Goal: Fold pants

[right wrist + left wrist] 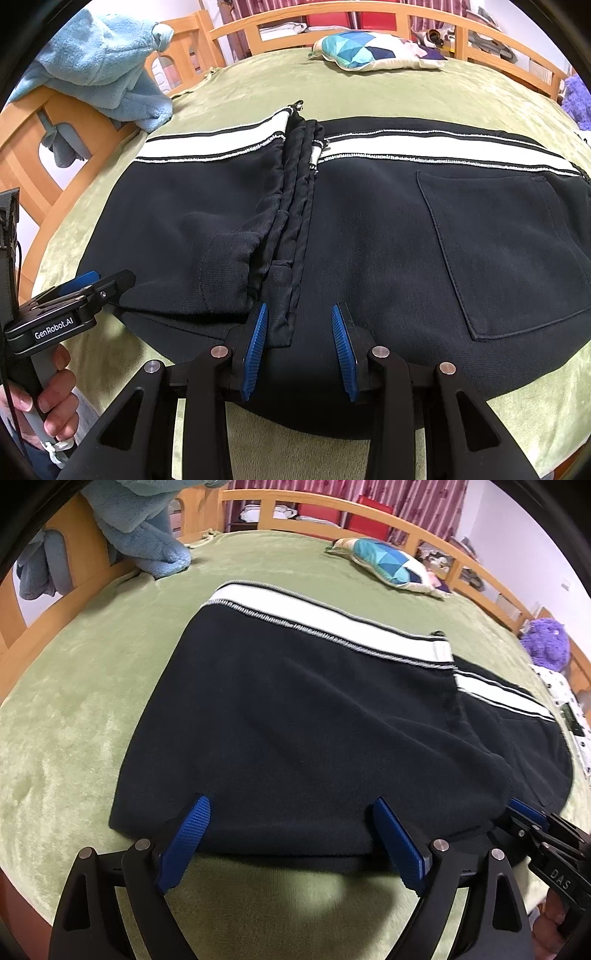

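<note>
Black pants (369, 229) with white side stripe lie folded flat on the green bed (406, 85); patch pocket at right. Left gripper (291, 834) spread wide over the near hem, not pinching. Right gripper (299, 350) partly spread astride the cloth edge; whether it pinches, cannot tell. Blue towel (99, 66) left, patterned pillow (369, 48) behind. Writing: "GenRobot.AI", "DAS".

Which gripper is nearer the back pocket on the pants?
Right. The right gripper sits at the hem just beside the pocket; the left gripper is farther along, at the pants' other end.
</note>
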A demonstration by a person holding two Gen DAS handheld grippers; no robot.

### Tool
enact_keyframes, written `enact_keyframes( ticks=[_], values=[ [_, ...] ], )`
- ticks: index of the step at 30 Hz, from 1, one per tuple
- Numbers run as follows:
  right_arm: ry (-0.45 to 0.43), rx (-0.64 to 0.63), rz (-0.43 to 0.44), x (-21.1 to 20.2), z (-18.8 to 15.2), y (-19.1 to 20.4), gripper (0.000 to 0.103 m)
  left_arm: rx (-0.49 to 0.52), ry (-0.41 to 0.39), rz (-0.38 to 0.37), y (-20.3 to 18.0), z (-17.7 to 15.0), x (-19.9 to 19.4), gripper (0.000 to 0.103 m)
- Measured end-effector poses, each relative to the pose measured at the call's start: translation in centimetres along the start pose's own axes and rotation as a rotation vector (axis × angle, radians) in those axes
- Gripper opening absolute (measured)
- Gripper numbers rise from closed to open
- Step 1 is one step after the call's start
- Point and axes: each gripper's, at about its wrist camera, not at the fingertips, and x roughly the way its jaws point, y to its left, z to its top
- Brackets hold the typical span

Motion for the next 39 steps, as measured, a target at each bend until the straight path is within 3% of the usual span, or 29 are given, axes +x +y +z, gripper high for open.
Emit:
enact_keyframes(
  ticks=[6,11,15,17,20,24,30,39],
  values=[
    [-0.044,-0.006,0.088,-2.7,0.2,-0.5,0.036,0.003,-0.037,-0.058,1.9,0.5,-3.0,0.089],
    [-0.049,-0.014,0.119,-2.2,1.1,0.5,0.037,0.062,-0.013,0.043,2.2,0.8,-3.4,0.089],
    [-0.024,0.001,0.184,-0.5,1.8,1.5,0.037,0.086,-0.013,0.083,2.5,0.8,-4.0,0.090],
    [0.007,-0.002,0.166,0.5,1.8,2.0,0.028,0.081,-0.007,0.099,3.0,0.9,-4.3,0.090],
    [0.008,-0.040,0.147,0.1,1.5,2.6,0.024,0.095,-0.016,0.132,3.8,1.2,-5.0,0.090],
    [0.024,-0.035,0.201,-1.2,1.3,2.3,0.022,0.092,-0.021,0.211,4.7,1.4,-5.6,0.090],
    [0.017,-0.083,0.148,-0.8,-0.5,3.7,0.021,0.023,-0.023,0.200,4.9,1.0,-5.4,0.090],
    [0.016,-0.119,0.168,-1.8,-1.1,3.5,0.027,0.055,-0.054,0.176,3.6,1.0,-5.6,0.089]
  ],
)
